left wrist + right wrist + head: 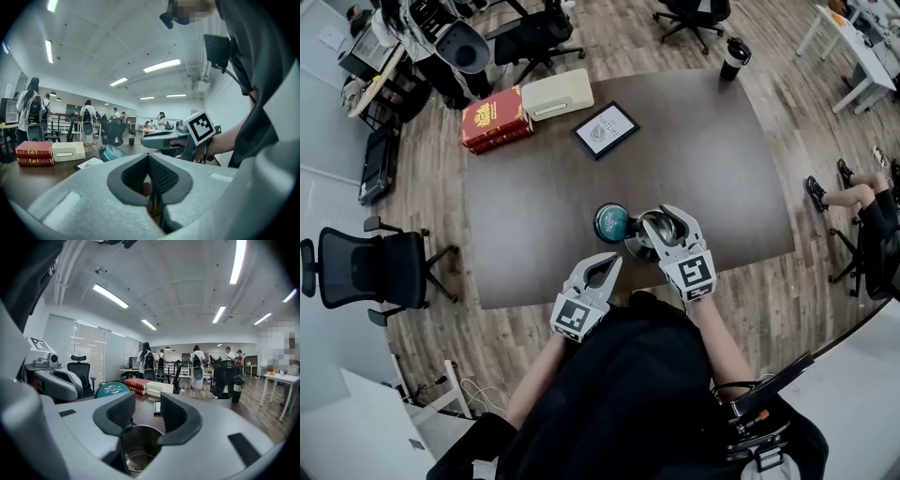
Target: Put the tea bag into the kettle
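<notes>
The steel kettle (pixel 645 240) stands lidless near the table's front edge, and its teal lid (pixel 611 222) leans just to its left. My right gripper (pixel 664 217) hovers over the kettle's mouth. In the right gripper view its jaws (pixel 147 411) are open with nothing between the pads, and the kettle's shiny inside (pixel 139 453) shows directly below them. I cannot make out a tea bag in any view. My left gripper (pixel 609 261) waits lower left of the kettle, off the table's front edge, with its pads (pixel 161 173) meeting and nothing visible held.
Red books (pixel 495 119), a cream box (pixel 556 94) and a framed card (pixel 606 129) lie at the table's far left. A black tumbler (pixel 735 56) stands at the far right corner. Office chairs (pixel 366 267) surround the table, and a seated person's legs (pixel 853 192) are on the right.
</notes>
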Action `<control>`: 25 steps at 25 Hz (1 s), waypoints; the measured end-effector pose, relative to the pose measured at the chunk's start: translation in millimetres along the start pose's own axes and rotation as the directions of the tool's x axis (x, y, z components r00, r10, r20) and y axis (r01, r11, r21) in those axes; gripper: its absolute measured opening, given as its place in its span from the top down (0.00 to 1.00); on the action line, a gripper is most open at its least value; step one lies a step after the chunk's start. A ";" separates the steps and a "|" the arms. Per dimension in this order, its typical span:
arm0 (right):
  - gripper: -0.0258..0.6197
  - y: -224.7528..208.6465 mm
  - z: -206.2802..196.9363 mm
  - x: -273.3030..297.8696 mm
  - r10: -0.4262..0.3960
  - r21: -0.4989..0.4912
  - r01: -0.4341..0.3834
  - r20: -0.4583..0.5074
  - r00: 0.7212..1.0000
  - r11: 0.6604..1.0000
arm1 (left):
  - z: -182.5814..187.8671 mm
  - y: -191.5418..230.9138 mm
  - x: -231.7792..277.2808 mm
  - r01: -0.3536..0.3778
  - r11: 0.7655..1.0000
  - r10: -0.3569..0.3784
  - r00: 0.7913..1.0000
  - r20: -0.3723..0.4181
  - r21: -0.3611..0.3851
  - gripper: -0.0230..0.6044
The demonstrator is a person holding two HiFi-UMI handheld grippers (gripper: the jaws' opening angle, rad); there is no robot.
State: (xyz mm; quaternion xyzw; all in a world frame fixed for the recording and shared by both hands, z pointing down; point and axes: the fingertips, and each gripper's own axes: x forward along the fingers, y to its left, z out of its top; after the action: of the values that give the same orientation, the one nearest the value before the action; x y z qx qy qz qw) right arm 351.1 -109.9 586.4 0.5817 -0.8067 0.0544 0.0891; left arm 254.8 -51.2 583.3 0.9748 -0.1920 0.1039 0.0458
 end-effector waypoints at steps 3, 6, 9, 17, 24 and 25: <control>0.70 7.9 5.8 0.0 0.007 0.013 -0.007 0.007 1.000 1.000 | -0.6 5.7 -8.1 -0.008 1.000 0.008 1.000 -0.002 -0.002 0.96; 0.71 10.0 16.0 -1.3 0.000 0.020 0.000 0.032 0.999 1.000 | 4.5 13.7 -13.7 -0.018 1.000 0.018 1.000 0.008 0.003 0.96; 0.77 9.8 30.4 -6.3 -0.025 0.017 0.024 0.057 0.998 1.000 | 9.2 21.6 -20.7 -0.035 0.999 0.035 0.999 0.022 -0.010 0.96; 0.95 6.0 70.4 -13.0 -0.084 0.018 0.082 0.132 0.988 0.996 | 12.7 40.3 -48.1 -0.078 0.997 0.079 0.996 0.036 -0.023 0.96; 0.95 35.5 109.6 -4.1 -0.051 -0.024 0.056 0.186 0.981 0.998 | 15.0 63.0 -76.1 -0.123 0.992 0.124 0.991 0.053 -0.029 0.96; 0.95 41.3 114.5 -2.4 -0.041 -0.030 0.047 0.192 0.981 0.998 | 15.9 65.4 -80.0 -0.127 0.991 0.129 0.990 0.056 -0.032 0.96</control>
State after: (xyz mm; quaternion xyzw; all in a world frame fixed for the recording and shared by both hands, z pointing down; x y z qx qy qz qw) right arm 303.5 -116.5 474.6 0.6002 -0.7993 -0.0177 0.0225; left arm 160.4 -84.3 553.4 0.9623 -0.2569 0.0756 0.0471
